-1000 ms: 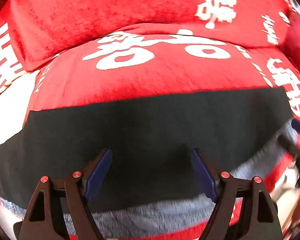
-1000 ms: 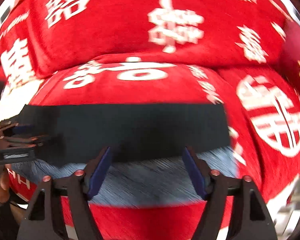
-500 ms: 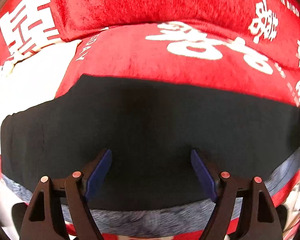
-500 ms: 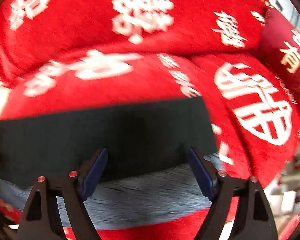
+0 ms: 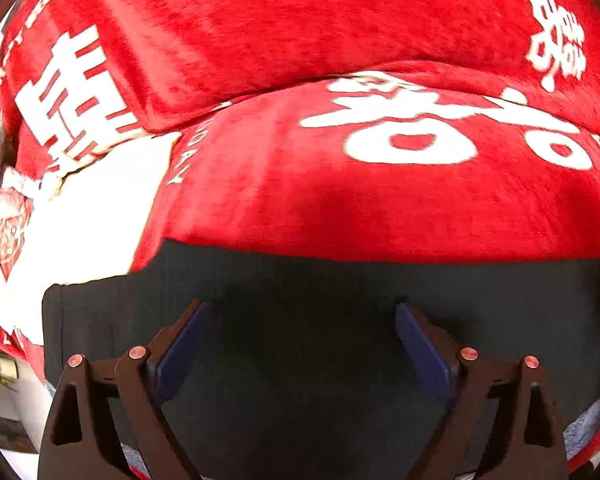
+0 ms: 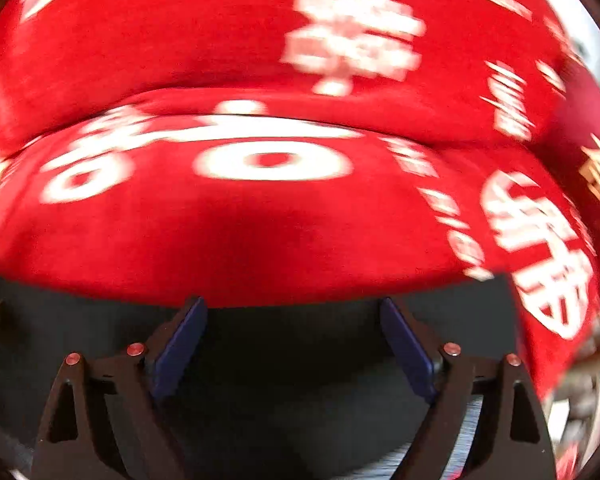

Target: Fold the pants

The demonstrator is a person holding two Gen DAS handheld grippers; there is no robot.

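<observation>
The black pants (image 5: 300, 280) lie flat on a red plush cover, filling the lower half of both wrist views. In the left wrist view my left gripper (image 5: 302, 310) hovers over the pants near their left end; its jaws are opening and stand wide, with nothing pinched between the blue pads (image 5: 180, 344). The right wrist view is blurred. There my right gripper (image 6: 293, 307) is over the pants (image 6: 292, 344) by their far edge, jaws opening wide, nothing gripped. The pants' right end (image 6: 496, 312) shows beside it.
A red cover with white characters (image 5: 380, 208) drapes the seat and a raised back cushion (image 5: 300, 20). A white patch (image 5: 92, 208) lies at the left. A grey fabric strip (image 5: 580, 424) peeks from under the pants' near edge. Clutter shows at the far right (image 6: 592, 392).
Both grippers have moved in closer over the pants, so the black cloth now sits lower and nearer. Both pairs of jaws stand a little wider. The grey strip has mostly slid from view.
</observation>
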